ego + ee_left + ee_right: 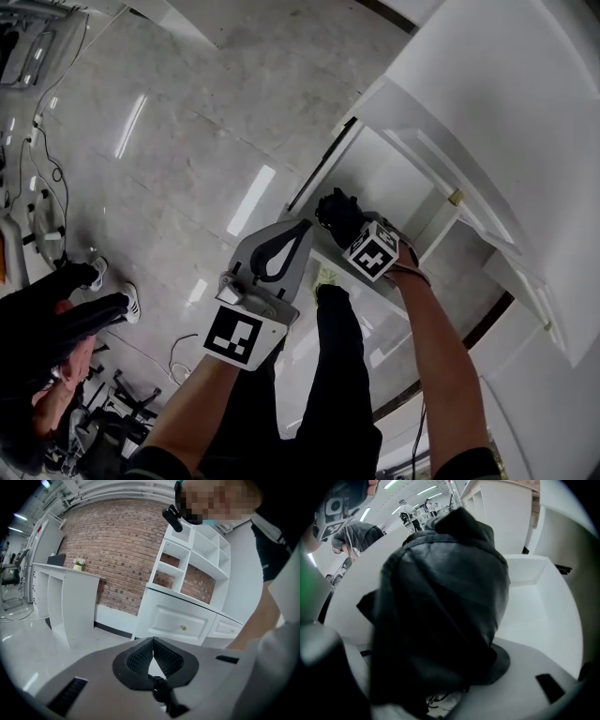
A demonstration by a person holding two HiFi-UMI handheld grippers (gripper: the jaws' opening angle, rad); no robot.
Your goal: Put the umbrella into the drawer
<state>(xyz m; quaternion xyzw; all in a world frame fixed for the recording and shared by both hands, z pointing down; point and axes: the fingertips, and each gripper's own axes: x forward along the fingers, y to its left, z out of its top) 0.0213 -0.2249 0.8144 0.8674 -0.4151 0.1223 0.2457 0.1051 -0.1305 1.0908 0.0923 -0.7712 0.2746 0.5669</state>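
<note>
A person is standing on a pale marble floor (178, 141), seen from above, holding a gripper in each hand in front of a white cabinet (487, 112); the right gripper (359, 236) is clamping a folded black umbrella (337, 214) and holding it over the open white drawer (380, 169) that is sticking out from the cabinet front; in the right gripper view the dark, creased umbrella fabric (440, 597) is filling most of the picture and is covering the jaws that are gripping it, with the bare white inside of the drawer (539, 611) showing behind and to the right of it; whether the umbrella is touching the drawer bottom cannot be told; the left gripper (298, 232) is hanging just beside the right one, on the floor side of the drawer, with its jaws pressed together at the tips and nothing between them; the left gripper view is facing a closed drawer front with a small brass knob (183, 628), open white shelves (187, 564) above it and a red brick wall (112, 545) behind.
</note>
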